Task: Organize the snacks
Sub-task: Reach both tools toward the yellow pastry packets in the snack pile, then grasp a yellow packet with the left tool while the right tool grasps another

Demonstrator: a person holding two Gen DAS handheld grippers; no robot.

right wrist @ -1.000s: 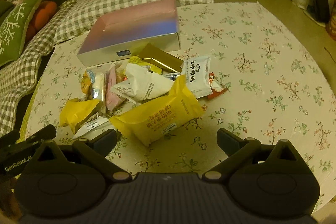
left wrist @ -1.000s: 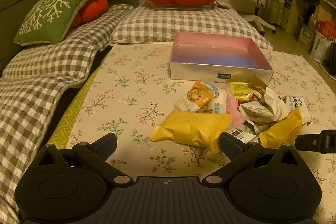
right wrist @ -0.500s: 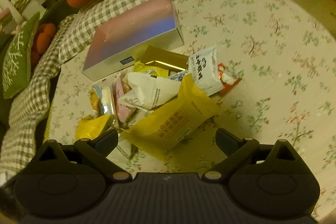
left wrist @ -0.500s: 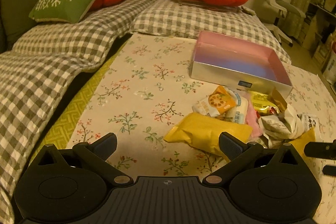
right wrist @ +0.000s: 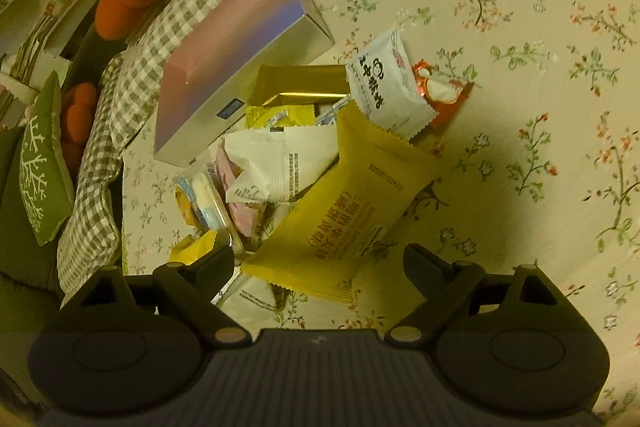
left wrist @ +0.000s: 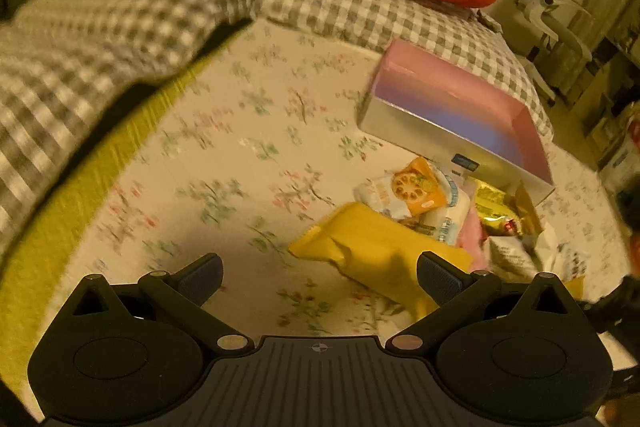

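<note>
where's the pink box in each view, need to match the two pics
Left wrist view: the pink box sits right of centre in the upper half, open side up and nothing visible inside, beyond the snack pile.
Right wrist view: it lies left of centre in the upper half, tilted diagonally, just above-left of the pile.
Shared landmark: the small blue label on the box's silver side wall, which faces the snacks in both views.

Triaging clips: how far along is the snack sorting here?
Nothing done: the pink box is empty. In hand: nothing; the right hand-held gripper, jaws just closing, unpinched, frames the yellow packet. The left hand-held gripper is open. The whole snack pile remains.
</note>
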